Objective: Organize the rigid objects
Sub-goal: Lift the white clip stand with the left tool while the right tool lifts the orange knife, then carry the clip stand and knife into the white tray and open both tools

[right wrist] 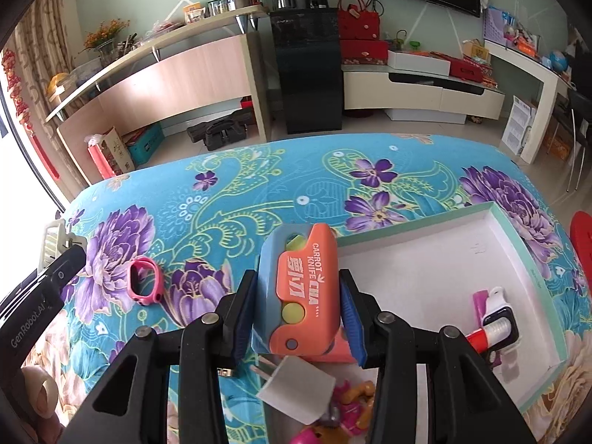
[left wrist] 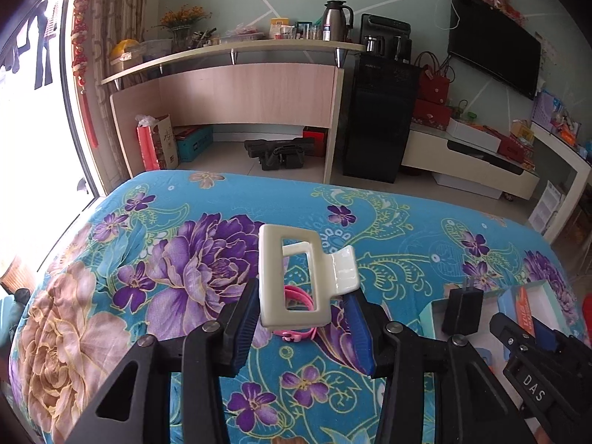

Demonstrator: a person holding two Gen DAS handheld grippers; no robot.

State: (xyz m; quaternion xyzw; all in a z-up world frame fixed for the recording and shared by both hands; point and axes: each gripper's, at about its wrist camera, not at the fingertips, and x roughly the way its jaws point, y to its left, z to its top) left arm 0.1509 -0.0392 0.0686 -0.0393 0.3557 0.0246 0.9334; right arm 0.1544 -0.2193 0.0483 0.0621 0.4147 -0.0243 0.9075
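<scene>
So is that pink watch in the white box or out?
Out. The pink watch lies on the flowery blanket, left of the white box.

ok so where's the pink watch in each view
Left wrist: pink watch low centre, lying on the floral cloth, partly hidden behind the cream hair clip.
Right wrist: pink watch left of centre, in full view.
Shared landmark: the black water dispenser at the far wall.
</scene>
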